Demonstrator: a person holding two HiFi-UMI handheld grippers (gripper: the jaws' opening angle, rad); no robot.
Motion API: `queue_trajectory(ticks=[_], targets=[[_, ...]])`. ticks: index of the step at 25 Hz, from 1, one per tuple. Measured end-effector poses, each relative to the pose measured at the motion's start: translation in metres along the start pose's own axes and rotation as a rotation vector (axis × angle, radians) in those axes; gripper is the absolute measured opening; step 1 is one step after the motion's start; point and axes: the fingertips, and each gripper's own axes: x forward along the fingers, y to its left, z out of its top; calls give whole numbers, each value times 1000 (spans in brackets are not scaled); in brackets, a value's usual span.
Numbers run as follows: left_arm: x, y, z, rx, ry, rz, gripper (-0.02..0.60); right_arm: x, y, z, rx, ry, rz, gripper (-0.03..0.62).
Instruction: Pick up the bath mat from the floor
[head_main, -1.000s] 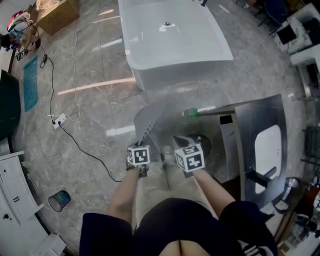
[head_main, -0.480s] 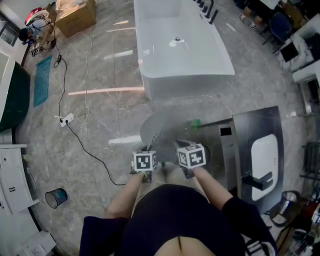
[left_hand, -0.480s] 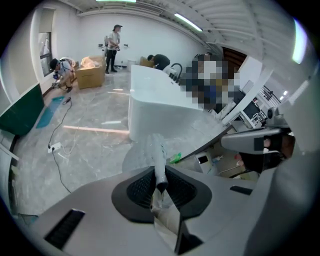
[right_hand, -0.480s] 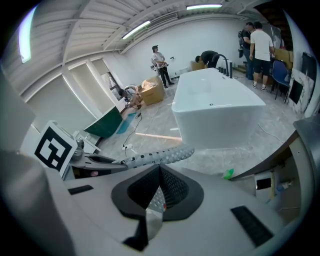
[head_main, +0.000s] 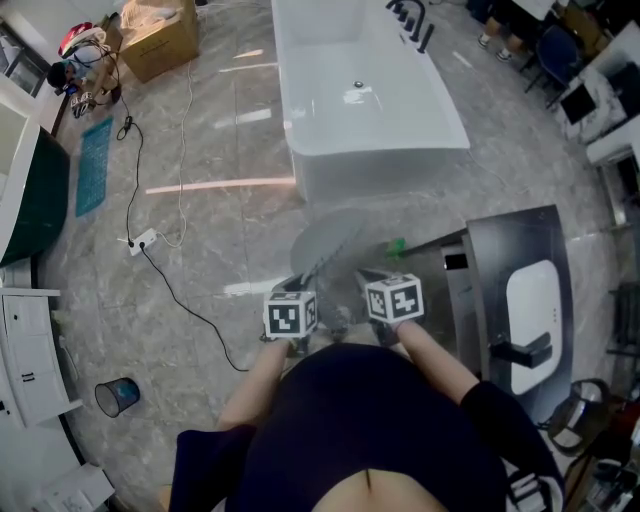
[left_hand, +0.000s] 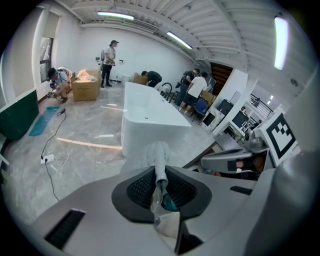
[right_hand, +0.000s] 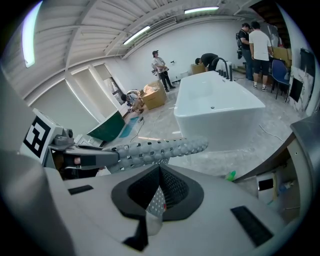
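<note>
- The bath mat (right_hand: 162, 148) is a thin, translucent grey sheet of soft plastic or rubber, covered in rows of small round bumps and holes. It sags into a loose roll between the 2 tools.
- The left tool (left_hand: 161, 187) is clamped on 1 edge of the mat, and the sheet stands up in a narrow fold from its dark ribbed pads.
- The right tool (right_hand: 156, 192) is pinched shut on another edge, with a dotted sliver of mat pressed between its pads.
- In the head view the mat spreads forward from both tools, held above the floor (head_main: 200, 230), which is glossy grey marbled tile.
- Ahead of the tools stands a white, smooth, rectangular bathtub (head_main: 360, 90) with rounded corners and a small drain in its bottom.
- Far ahead and left of the left tool sits an open brown cardboard box (head_main: 160, 35) with pale crumpled material inside.
- Behind and left of the left tool stands a small round blue bin (head_main: 118, 396); its contents cannot be made out.
- A white power strip (head_main: 143, 241) with a dark cable lies on the tile left of the left tool.
</note>
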Motion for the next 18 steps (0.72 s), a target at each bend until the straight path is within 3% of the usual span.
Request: queue_trajectory(ticks=[9,18], targets=[[-30,5,11,-9,-65,-2,52,-7,7,2,10,-33,-2,12],[-38,8,-3,-46,-66,-2,52,-7,17,-9,19,-14,23,12]])
